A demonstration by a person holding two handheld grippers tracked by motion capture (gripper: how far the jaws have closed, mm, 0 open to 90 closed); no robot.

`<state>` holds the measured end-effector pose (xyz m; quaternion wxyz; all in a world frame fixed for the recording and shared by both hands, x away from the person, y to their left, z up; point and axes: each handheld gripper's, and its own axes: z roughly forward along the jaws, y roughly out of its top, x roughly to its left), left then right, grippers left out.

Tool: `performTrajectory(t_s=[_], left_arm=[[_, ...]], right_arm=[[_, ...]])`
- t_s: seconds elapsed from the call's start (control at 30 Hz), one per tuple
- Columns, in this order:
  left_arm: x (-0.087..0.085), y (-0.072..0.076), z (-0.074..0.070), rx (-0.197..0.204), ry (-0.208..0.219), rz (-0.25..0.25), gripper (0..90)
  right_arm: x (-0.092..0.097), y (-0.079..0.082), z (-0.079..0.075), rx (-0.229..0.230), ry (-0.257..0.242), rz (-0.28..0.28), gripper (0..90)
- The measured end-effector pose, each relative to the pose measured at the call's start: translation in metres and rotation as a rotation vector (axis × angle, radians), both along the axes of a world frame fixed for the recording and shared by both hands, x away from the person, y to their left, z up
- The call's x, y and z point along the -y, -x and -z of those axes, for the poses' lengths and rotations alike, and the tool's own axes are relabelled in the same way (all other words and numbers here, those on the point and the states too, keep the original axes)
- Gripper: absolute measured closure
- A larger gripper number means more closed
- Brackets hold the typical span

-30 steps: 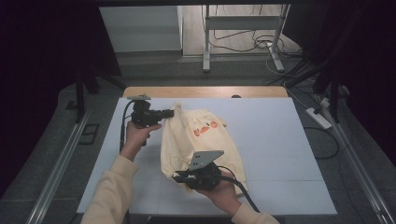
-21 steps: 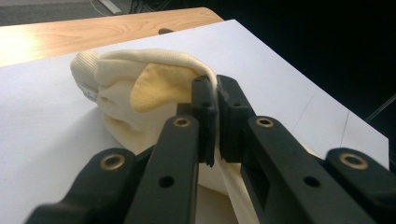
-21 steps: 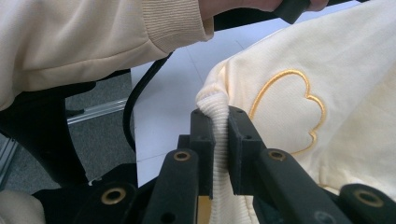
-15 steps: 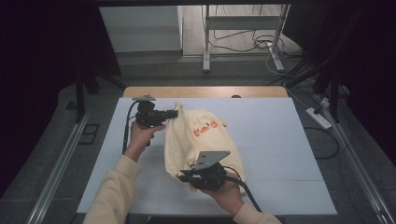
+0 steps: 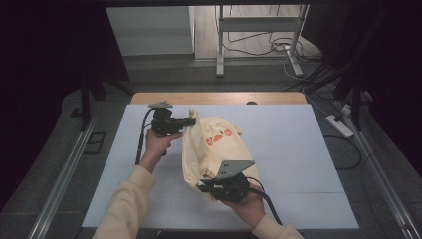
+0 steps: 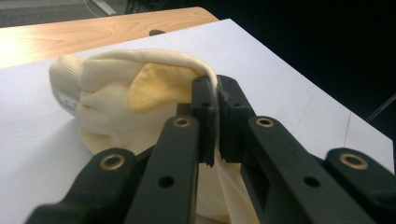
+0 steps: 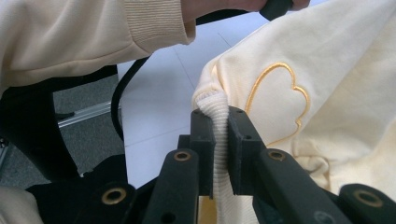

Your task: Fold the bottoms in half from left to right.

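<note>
A cream sweatshirt with an orange print lies bunched on the white table. My left gripper is at its far left edge, shut on a fold of the cloth. In the left gripper view the fabric is pinched between the two black jaws of the left gripper. My right gripper is at the garment's near edge. Its jaws are shut on the ribbed hem, with the right gripper seen below a yellow embroidered outline.
A wooden strip runs along the table's far edge. Metal rails flank the table on both sides. Cables and a stand lie on the floor beyond. A cream sleeve and black cable cross the right gripper view.
The sweatshirt has shifted slightly and bunched a little narrower between the two grippers. Both hands stay almost where they were.
</note>
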<state>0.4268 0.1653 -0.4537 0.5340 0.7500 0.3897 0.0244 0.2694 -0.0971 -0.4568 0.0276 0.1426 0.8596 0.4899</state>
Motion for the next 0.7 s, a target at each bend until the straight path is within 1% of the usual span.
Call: performTrajectory(t_s=[0.23,0.4,0.7], left_arm=[[0.004,0.000,0.001,0.003,-0.007,0.003,85.6],[0.007,0.000,0.002,0.003,-0.009,0.000,85.6],[0.014,-0.001,0.005,0.009,-0.017,0.012,85.6]], right_arm=[[0.010,-0.001,0.001,-0.004,0.009,0.017,81.4],[0.019,-0.001,0.001,-0.012,0.000,0.033,81.5],[0.031,0.000,0.001,-0.014,0.003,0.049,81.5]])
